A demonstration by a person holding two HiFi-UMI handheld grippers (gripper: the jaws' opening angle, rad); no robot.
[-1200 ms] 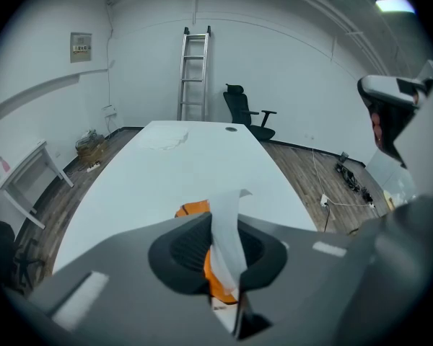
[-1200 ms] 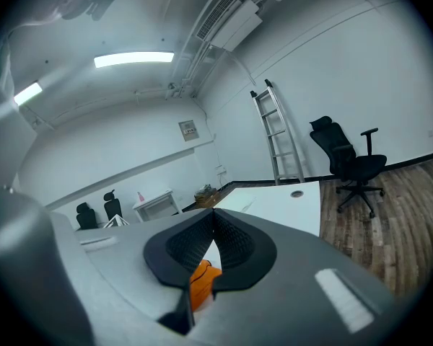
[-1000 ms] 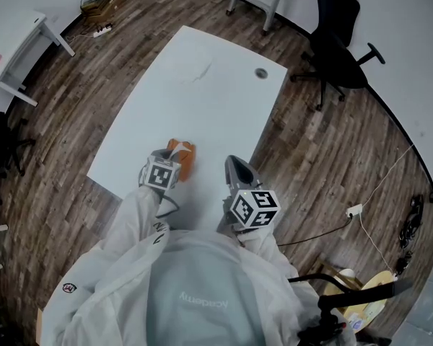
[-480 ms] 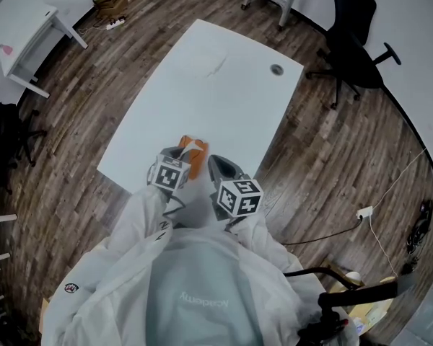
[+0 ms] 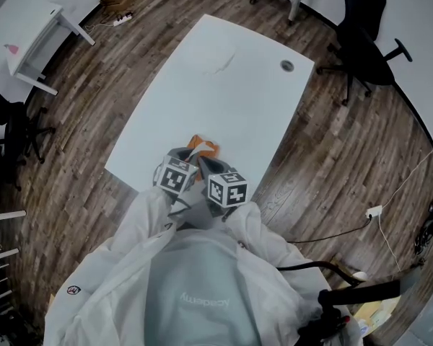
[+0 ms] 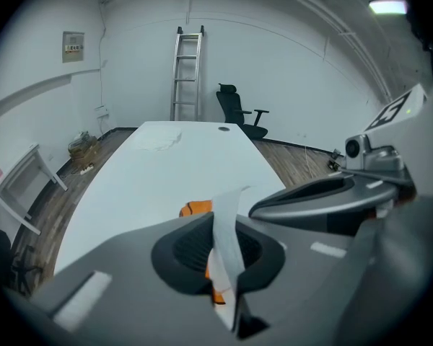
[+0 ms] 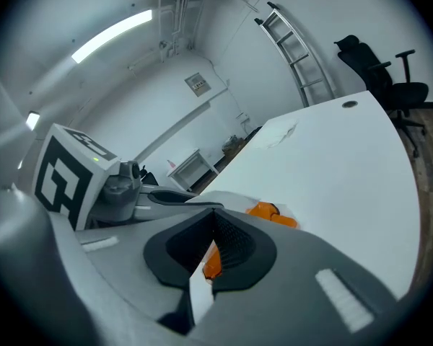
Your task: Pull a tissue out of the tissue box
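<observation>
**Tissue box (image 5: 204, 147), orange, on the white worktop (image 5: 224, 78), close to its near edge.** The left tool (image 6: 218, 249) is closed on a white tissue (image 6: 228, 215), which rises as a narrow strip between its pads, with the box just beyond. The right tool (image 7: 215, 256) sits just to its right, nearly touching it, with its jaws together. A pale strip shows low in their slit; whether it is tissue cannot be told.

Likely hazards:
- The box looks light and nothing visibly pins it, so a pull may lift it or drag it toward the near edge instead of freeing the sheet.
- The narrow pinch concentrates the load and may tear the sheet.
- The crowded tools may knock each other or the box.
</observation>
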